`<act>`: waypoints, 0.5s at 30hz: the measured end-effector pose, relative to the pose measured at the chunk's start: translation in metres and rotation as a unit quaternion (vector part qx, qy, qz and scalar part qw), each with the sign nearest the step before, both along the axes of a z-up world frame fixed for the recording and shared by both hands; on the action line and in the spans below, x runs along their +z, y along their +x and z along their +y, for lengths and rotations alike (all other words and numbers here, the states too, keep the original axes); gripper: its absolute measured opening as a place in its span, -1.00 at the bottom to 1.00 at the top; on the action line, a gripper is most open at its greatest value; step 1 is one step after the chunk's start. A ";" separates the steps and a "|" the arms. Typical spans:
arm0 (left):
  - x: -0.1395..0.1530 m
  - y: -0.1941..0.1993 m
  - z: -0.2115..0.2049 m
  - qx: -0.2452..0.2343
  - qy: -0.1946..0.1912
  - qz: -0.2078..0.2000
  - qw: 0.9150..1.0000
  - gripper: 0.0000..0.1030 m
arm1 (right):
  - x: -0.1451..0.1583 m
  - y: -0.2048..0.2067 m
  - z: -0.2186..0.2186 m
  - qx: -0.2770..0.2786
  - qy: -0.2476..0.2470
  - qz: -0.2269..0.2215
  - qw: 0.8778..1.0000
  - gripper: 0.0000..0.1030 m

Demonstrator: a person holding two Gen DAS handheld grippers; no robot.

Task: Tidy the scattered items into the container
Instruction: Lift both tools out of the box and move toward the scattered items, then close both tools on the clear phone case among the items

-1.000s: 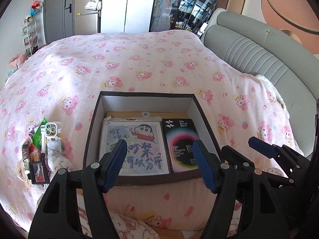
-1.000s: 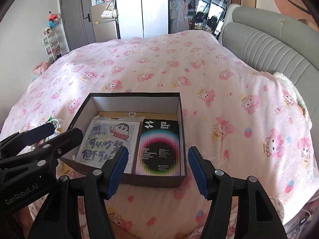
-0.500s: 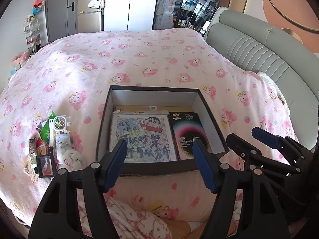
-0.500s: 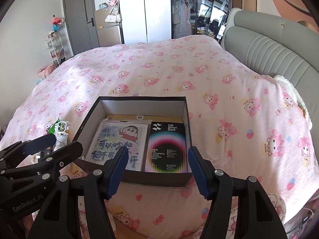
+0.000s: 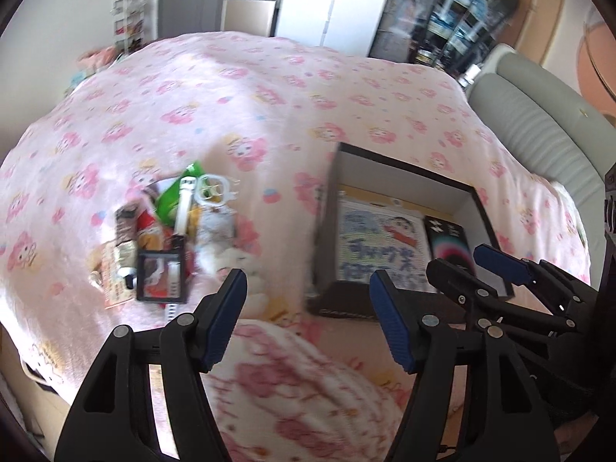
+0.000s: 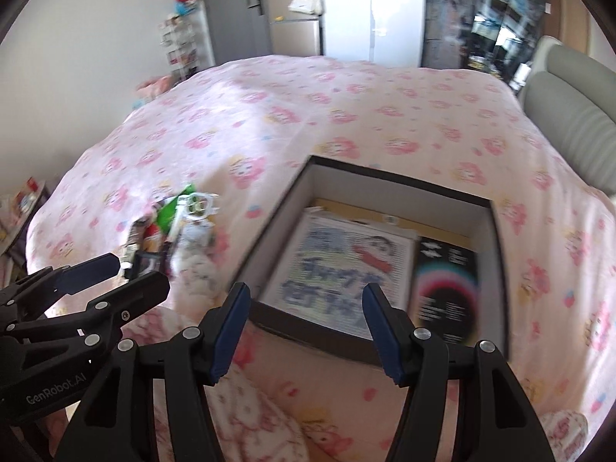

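So there's one dark box (image 6: 496,269) sitting open on the pink cartoon-print bedspread (image 5: 269,88), and that's the landmark for everything else. Inside the box I count two flat things side by side: a cartoon picture card (image 6: 338,265) on its left half and a black packet with a rainbow arc (image 6: 446,292) on its right half, with a yellowish sheet peeking out behind them at the far wall.

Left of the box, just beside it on the bedspread, is one messy pile of small items (image 5: 169,231). It's blurry, so I can't count them all, but I can make out a green packet (image 5: 173,196), a white ring-shaped plastic piece (image 5: 213,190), a black-framed card (image 5: 161,277) and something white and fluffy (image 5: 235,258).

Two grippers, both near the box's front edge. The left gripper (image 5: 308,317) has its jaws spread wide with nothing between them, having just eased in a touch. The right gripper (image 6: 304,325) is also gaping and empty, hovering over the box's front rim.
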State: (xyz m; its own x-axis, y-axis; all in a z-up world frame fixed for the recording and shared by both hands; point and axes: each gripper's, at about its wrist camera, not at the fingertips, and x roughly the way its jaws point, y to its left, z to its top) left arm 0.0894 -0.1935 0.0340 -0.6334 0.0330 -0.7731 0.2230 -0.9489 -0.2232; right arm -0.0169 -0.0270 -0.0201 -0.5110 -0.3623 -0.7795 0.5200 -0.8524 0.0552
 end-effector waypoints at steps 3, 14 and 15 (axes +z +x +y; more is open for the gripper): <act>-0.013 0.002 -0.034 0.026 0.016 0.001 1.000 0.30 | -0.010 -0.002 -0.033 0.031 0.002 -0.014 0.999 0.13; -0.086 -0.018 -0.126 0.089 0.096 -0.009 0.991 -0.09 | -0.064 -0.047 -0.125 0.083 -0.007 -0.113 0.990 -0.29; -0.091 -0.024 -0.132 0.089 0.104 -0.009 0.991 -0.11 | -0.070 -0.054 -0.134 0.085 -0.002 -0.125 0.988 -0.29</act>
State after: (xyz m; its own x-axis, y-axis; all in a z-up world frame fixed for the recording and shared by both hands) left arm 0.0652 -0.3256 -0.0574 -0.6296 0.0828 -0.7725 0.3878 -0.8281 -0.4048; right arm -0.0711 -0.1606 -0.0900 -0.2339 -0.4297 -0.8722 0.6260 -0.7529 0.2031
